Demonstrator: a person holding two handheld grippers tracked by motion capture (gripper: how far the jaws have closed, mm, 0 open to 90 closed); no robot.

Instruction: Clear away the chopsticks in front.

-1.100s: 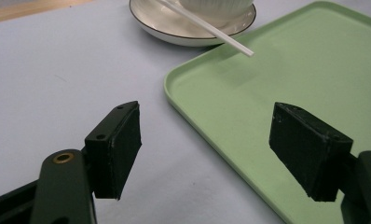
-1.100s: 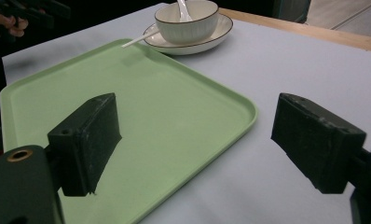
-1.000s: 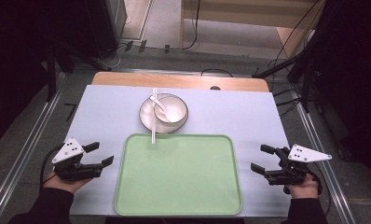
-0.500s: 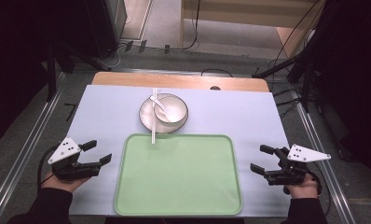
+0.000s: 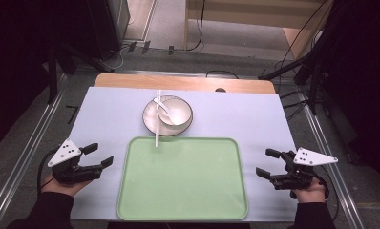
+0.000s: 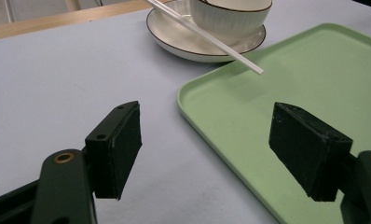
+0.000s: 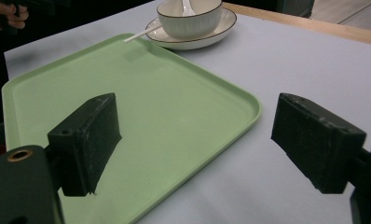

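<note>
High view: at frame centre a pale green plastic tray point(image 5: 183, 179) lies bare on the lilac surface point(image 5: 107, 114); above it a white ceramic bowl point(image 5: 176, 113) sits on a white saucer point(image 5: 152, 119), a white straw point(image 5: 157, 119) leaning out.

Left gripper view: the left gripper point(image 6: 207, 149) has its fingers spread, empty.

Right gripper view: the right gripper point(image 7: 197, 140) likewise gapes. Nothing seems started; likely next is reaching for the bowl.

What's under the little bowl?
The bowl sits on a white plate. A white spoon rests inside the bowl. The part of the plate directly beneath the bowl is covered.
</note>
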